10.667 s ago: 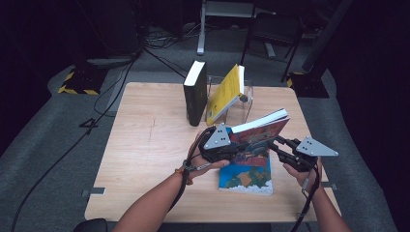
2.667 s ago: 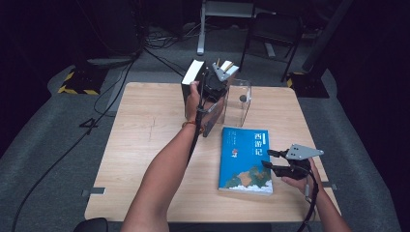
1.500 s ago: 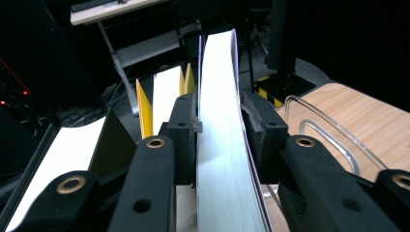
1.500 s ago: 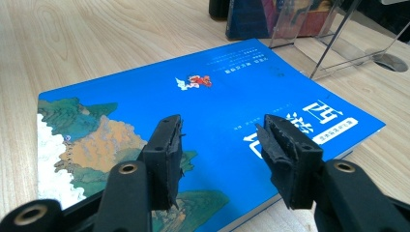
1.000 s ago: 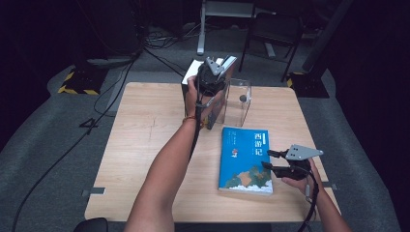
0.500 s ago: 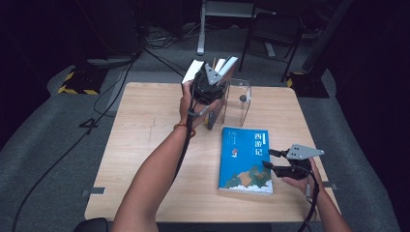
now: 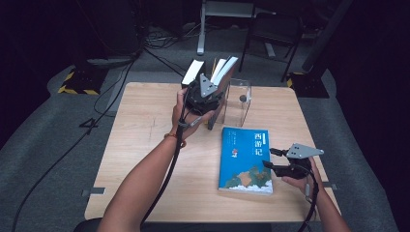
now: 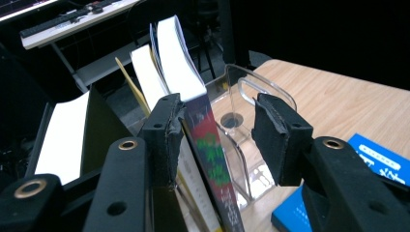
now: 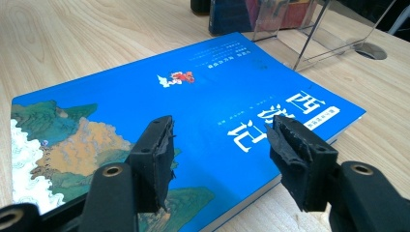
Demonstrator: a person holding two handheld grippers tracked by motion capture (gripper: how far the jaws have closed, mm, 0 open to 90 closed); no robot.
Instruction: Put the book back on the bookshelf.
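A thick book with a multicoloured spine stands tilted at the back of the table, beside a thin yellow book and a black book. My left gripper straddles the multicoloured book. Its jaws have just been opening: the left pad lies against the cover and the right pad stands well off it. A blue book lies flat. My right gripper hovers at its right edge, its jaws also just opening, gripping nothing.
A clear acrylic book stand sits just right of the upright books. Bare wooden tabletop spreads over the left half. Cables and a chair lie on the floor beyond the far edge.
My left hand has drawn back toward me and slightly left, and its jaws have spread away from the multicoloured book. The right gripper has stayed beside the blue book.
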